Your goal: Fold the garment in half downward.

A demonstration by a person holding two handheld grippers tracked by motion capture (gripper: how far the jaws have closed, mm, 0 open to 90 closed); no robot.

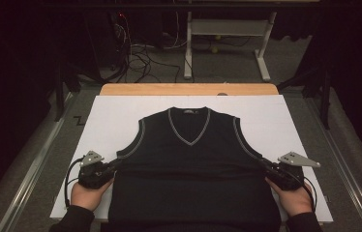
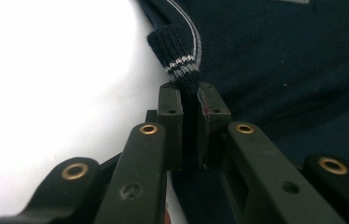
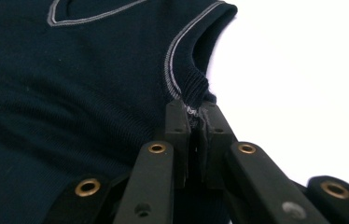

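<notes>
I had the dark navy knitted sleeveless vest with pale grey piping (image 1: pixel 188 164) lying flat, front up, on the white board (image 1: pixel 111 111) that covered the worktop, its hem toward me and its V-neck away. My left gripper (image 2: pixel 189 95) was clamped on the ribbed bottom corner of the left armhole — the striped cuff edge stood up pinched between the pads. My right gripper (image 3: pixel 196 109) was closed the same way on the matching corner of the right armhole.

To do this step well, I judged that both hands had to lift and travel together, level with each other, so the knit stayed taut across the chest and did not sag or twist. The bite on each side was thin — only the rib edge — so a sharp tug could have pulled it free. Slow, even tension seemed the safer course, with the hem left trailing on the board.
</notes>
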